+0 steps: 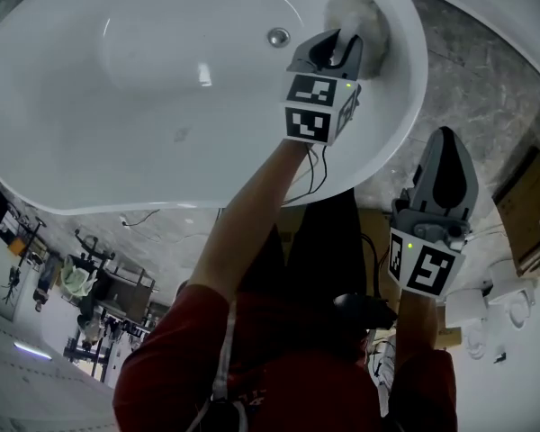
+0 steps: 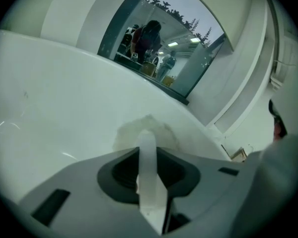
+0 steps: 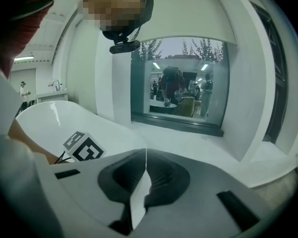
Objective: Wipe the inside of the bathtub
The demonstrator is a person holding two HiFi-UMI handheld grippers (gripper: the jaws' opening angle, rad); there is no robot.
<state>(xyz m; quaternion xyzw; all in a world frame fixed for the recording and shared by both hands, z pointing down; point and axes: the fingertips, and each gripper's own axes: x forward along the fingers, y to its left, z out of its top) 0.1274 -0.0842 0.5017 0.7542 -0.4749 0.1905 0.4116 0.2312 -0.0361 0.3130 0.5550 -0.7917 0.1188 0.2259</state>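
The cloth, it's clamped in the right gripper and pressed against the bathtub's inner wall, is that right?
No. The cloth is clamped in the left gripper, not the right, and pressed against the bathtub's inner wall; the head view shows it. The right gripper is shut, empty, outside the tub.

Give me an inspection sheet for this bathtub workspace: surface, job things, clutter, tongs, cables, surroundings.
Surface: glossy white oval bathtub, with a round metal drain in its floor.
Job's things: fluffy off-white wiping cloth, pressed on the tub's inner wall near the rim.
Clutter: nothing seen in the tub.
Grippers: left tongs shut on the cloth; right tongs shut, empty, held outside the tub.
Cables: thin dark cable hanging from the left gripper's marker cube.
Surroundings: mottled grey floor, brown cardboard box at the right.
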